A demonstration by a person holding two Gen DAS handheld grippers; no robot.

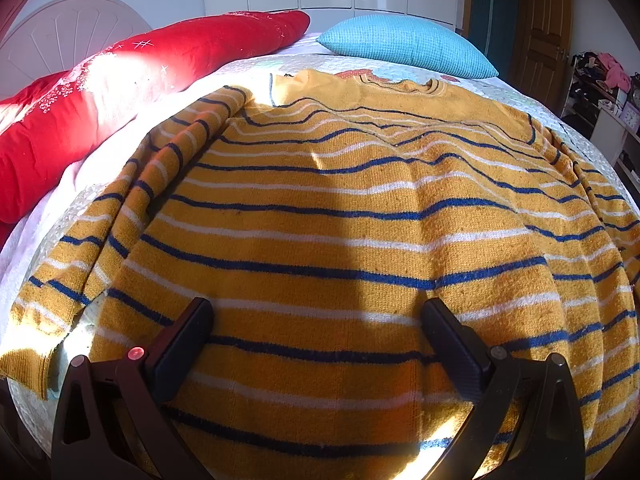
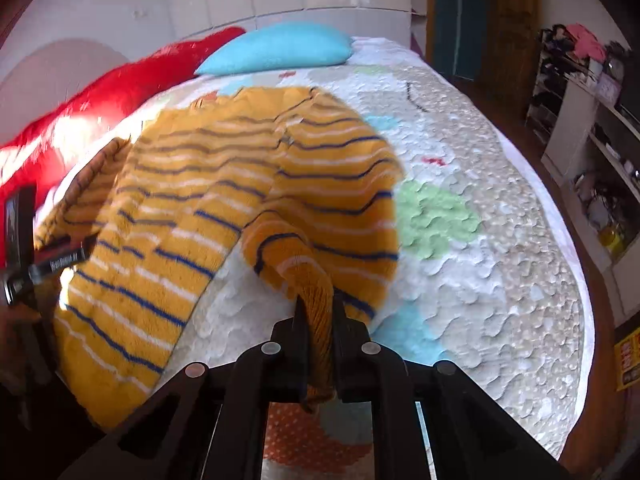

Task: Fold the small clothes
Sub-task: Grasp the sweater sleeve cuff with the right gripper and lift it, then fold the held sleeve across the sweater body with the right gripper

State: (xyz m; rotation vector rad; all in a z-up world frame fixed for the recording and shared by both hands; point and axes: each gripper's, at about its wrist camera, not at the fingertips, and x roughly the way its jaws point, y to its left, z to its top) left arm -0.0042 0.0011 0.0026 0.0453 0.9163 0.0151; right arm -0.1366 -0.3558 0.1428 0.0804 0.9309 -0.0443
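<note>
A small yellow sweater [image 1: 340, 208] with blue and white stripes lies front-down-flat on the bed, collar at the far end. My left gripper [image 1: 318, 312] is open, its two black fingers spread low over the sweater's lower body, holding nothing. In the right wrist view my right gripper [image 2: 318, 304] is shut on the ribbed cuff of the sweater's right sleeve [image 2: 316, 276] and holds it lifted, the sleeve arching over the sweater's body [image 2: 168, 216]. The left gripper shows at that view's left edge [image 2: 24, 248].
The bed has a quilted white cover [image 2: 480, 208] with coloured patches. A red duvet [image 1: 100, 92] lies along the left, a turquoise pillow [image 1: 404, 44] at the far end. Shelves with clutter [image 2: 592, 152] and a wooden door [image 1: 544, 32] stand to the right.
</note>
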